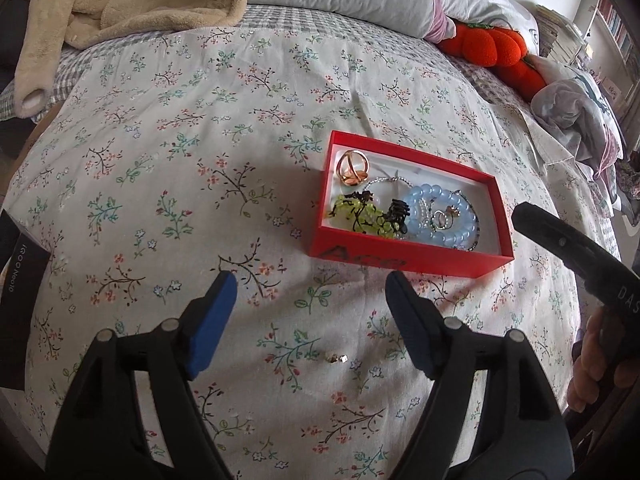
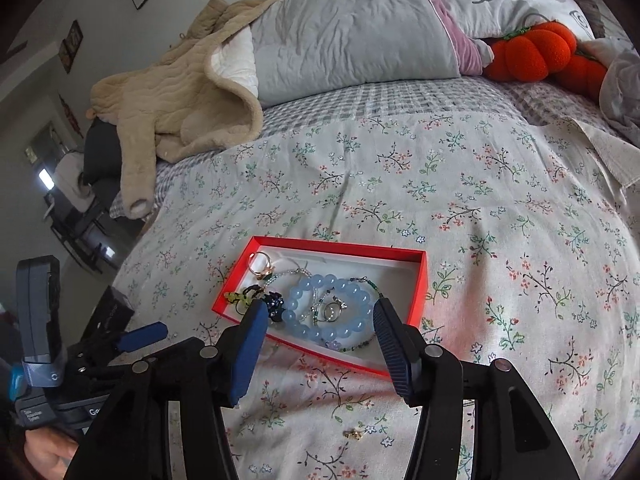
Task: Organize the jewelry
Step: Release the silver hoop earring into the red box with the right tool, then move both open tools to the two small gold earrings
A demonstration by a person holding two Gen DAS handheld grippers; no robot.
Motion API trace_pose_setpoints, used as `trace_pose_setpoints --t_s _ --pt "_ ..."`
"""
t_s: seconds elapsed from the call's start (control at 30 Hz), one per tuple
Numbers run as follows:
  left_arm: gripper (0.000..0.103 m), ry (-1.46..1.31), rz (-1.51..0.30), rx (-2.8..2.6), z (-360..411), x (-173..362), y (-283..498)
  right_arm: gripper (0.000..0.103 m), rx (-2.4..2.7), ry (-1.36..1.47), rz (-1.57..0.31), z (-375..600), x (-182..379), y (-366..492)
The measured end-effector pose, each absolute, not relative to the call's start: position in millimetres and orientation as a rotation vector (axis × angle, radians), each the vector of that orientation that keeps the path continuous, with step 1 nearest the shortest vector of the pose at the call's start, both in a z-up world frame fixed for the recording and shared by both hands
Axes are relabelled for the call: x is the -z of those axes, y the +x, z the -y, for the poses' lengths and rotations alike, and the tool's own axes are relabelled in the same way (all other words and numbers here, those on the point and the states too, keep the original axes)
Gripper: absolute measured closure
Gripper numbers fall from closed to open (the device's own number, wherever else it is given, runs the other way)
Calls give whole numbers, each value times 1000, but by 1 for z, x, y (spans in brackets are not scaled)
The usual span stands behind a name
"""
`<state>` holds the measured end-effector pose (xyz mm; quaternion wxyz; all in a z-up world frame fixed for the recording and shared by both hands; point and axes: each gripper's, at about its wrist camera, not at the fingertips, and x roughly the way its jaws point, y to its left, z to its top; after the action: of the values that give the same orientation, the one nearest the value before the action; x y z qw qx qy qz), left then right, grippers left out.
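Plenty of open floral bedspread point(image 1: 160, 184) from 9 to 12 o'clock. Red box point(image 1: 404, 258) blocking at 1 o'clock, tiny gold earring point(image 1: 337, 357) lying loose near 6, pillow point(image 2: 352, 36) way back.

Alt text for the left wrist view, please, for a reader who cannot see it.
An open left hand-held gripper hovers over a floral bedspread, nothing between its blue pads. Ahead sits a red box holding jewelry, including a blue bead bracelet; a small gold piece lies loose on the bedspread.

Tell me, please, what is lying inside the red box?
Inside the red box: a gold ring, a blue bead bracelet, a green-yellow bead piece, silver rings and thin chains. What lies beneath the pile is covered.
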<state>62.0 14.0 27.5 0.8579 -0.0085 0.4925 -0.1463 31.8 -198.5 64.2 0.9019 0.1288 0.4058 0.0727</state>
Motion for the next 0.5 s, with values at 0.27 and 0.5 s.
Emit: trace_pose_setpoints --t_s 0.27,0.5 --pt "24 40 -1051 306 -19 -12 44 39 -115 203 -890 199 -53 2" --pt "24 71 -1048 304 -27 0 28 34 -83 145 -939 203 -37 -22"
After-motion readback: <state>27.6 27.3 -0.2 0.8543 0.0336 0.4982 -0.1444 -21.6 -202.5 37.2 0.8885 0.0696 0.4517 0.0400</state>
